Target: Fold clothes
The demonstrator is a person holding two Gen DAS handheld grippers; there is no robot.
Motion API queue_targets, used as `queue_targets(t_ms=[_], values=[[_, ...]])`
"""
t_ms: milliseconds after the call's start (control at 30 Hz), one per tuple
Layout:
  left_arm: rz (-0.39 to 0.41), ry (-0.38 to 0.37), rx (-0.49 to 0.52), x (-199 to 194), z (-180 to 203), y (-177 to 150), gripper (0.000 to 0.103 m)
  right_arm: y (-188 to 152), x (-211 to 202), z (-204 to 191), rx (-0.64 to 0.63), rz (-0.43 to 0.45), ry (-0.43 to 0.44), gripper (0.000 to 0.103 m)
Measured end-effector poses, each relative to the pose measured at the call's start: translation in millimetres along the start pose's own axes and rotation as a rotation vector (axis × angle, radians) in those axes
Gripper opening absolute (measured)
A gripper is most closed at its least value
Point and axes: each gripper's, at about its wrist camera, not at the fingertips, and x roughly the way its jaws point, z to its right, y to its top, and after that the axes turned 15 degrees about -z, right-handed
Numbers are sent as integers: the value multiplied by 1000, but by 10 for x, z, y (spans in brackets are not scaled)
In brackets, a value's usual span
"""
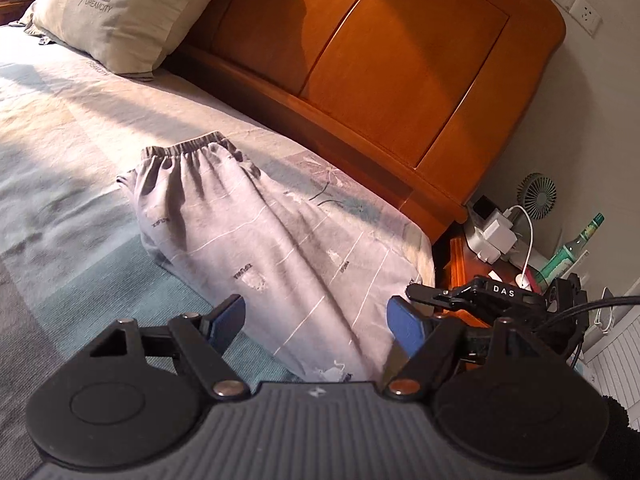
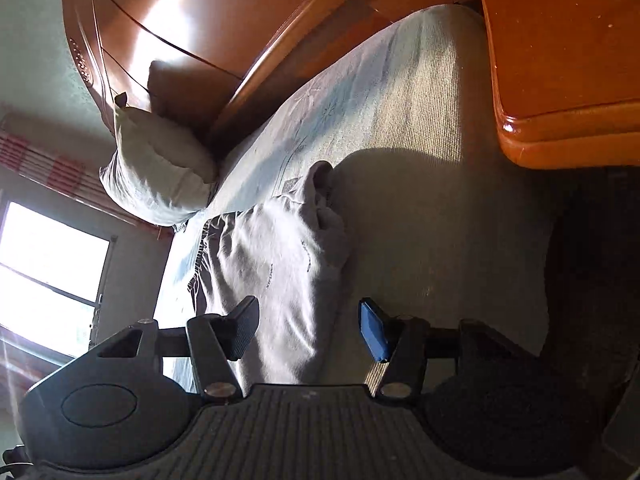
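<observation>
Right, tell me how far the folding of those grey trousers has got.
Done: the grey trousers lie lengthwise on the bed, apparently doubled leg over leg, waistband toward the headboard.
In hand: nothing is gripped; the left gripper and right gripper are both open, their fingers straddling the near end of the cloth.
Left: gripping that end and folding it toward the waistband.

The pants (image 1: 256, 236) are pale grey with thin white lines and small dark lettering. Bedsheet (image 1: 72, 152) under them is blocky teal and grey, headboard (image 1: 400, 60) behind them glossy orange-brown wood, pillow (image 1: 120, 12) beige.
</observation>
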Motion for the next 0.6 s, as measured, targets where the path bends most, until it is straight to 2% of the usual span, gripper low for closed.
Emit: queue_targets(t_ms=[100, 167, 200, 300, 367, 500, 567, 600], values=[[34, -14, 14, 263, -46, 248, 78, 144, 109, -36, -17, 33, 4, 57], [23, -14, -15, 448, -133, 362, 78, 201, 162, -18, -47, 56, -43, 29], [-3, -5, -33, 541, -180, 394, 78, 210, 163, -38, -84, 74, -67, 12], [-78, 59, -19, 714, -265, 347, 77, 152, 57, -215, -291, 154, -138, 11], [-84, 54, -25, 697, -309, 311, 78, 124, 4, -294, -402, 180, -173, 11], [-86, 33, -41, 640, -393, 239, 78, 172, 16, -117, -384, 43, -131, 22], [-88, 22, -48, 612, -435, 203, 78, 277, -56, 103, -245, 38, -22, 33], [-88, 19, -51, 606, -441, 197, 78, 349, -77, 206, -177, 28, 45, 49]])
